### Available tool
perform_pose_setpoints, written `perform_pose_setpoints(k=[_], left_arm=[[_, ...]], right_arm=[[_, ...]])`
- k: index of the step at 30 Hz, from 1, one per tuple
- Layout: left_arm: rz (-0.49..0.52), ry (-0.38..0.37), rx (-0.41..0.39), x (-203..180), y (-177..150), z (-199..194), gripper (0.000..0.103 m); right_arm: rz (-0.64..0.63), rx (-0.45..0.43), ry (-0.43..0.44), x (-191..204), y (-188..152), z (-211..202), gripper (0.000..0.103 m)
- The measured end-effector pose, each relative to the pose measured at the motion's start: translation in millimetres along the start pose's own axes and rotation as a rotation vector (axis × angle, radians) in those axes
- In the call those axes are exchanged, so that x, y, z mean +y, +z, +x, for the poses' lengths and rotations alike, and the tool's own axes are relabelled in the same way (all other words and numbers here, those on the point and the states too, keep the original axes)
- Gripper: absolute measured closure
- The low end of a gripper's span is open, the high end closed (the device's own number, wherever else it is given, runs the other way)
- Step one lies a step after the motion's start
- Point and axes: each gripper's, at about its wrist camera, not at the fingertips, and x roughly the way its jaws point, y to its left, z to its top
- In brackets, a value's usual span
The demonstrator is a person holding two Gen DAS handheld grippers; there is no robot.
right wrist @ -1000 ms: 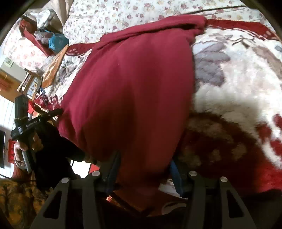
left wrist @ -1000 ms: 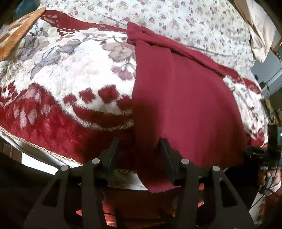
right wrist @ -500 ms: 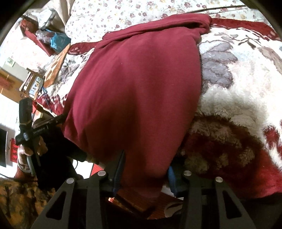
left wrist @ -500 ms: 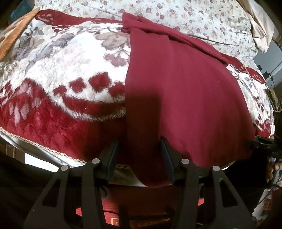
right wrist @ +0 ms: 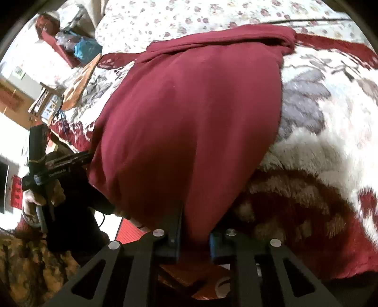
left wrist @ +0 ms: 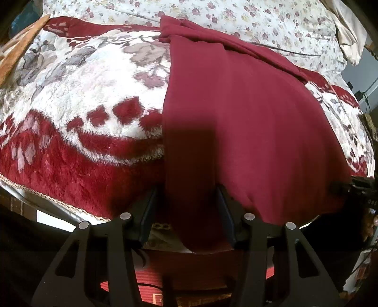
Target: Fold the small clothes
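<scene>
Floral blanket (left wrist: 78, 99) bears maroon garment (left wrist: 248, 122); left claw (left wrist: 186, 212) apparently released astride its hem, right claw (right wrist: 195, 232) closing on it.

We find the garment (left wrist: 236, 122) spread on the blanket (left wrist: 70, 99), running away from both claws toward the sheet (left wrist: 236, 21) behind it. Its near edge hangs over the bed's edge. The left claw (left wrist: 186, 212) straddles one near corner; the right claw (right wrist: 195, 226) is closing on the other. Blanket lies left of the left claw and right of the right claw.
</scene>
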Motion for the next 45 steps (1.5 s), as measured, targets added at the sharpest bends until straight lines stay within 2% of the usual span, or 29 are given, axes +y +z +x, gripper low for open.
perform_pose_setpoints(k=[1,3,6,10,13,18,25,31,45], left_arm=[[0.000,-0.002,0.002,0.4,0.6,-0.4,0.058],[0.013,-0.008,0.008,-1.2,1.8,-2.1,0.075],[0.043,-0.035,0.018,-5.6,6.2,-8.0,0.093],[0.042,-0.169,-0.009,-2.4,25.6,-29.6,0.093],[0.025,-0.217,-0.065,1.3,47.7,-45.6,0.093],[0.028,-0.185,-0.167,-0.3,85.1,-59.2,0.093],[0.025,-0.161,-0.221,-0.7,124.8,-48.1,0.093],[0.017,-0.092,-0.261,-1.6,139.9,-38.2,0.093],[0.007,-0.039,-0.286,-0.1,163.7,-25.8,0.093]], right_arm=[[-0.010,0.000,0.003,1.8,1.0,-0.4,0.088],[-0.032,-0.003,0.014,6.3,4.7,-3.1,0.089],[-0.049,-0.028,0.057,13.0,13.0,-12.9,0.090],[-0.073,-0.108,0.116,20.4,37.0,-39.1,0.090],[-0.071,-0.181,0.124,19.6,60.6,-55.8,0.090],[-0.070,-0.281,0.099,19.6,89.5,-70.1,0.090],[-0.030,-0.393,0.055,7.7,121.7,-72.8,0.090],[0.025,-0.428,0.054,-7.1,134.2,-71.9,0.090],[0.031,-0.435,-0.029,-18.6,147.4,-66.7,0.090]])
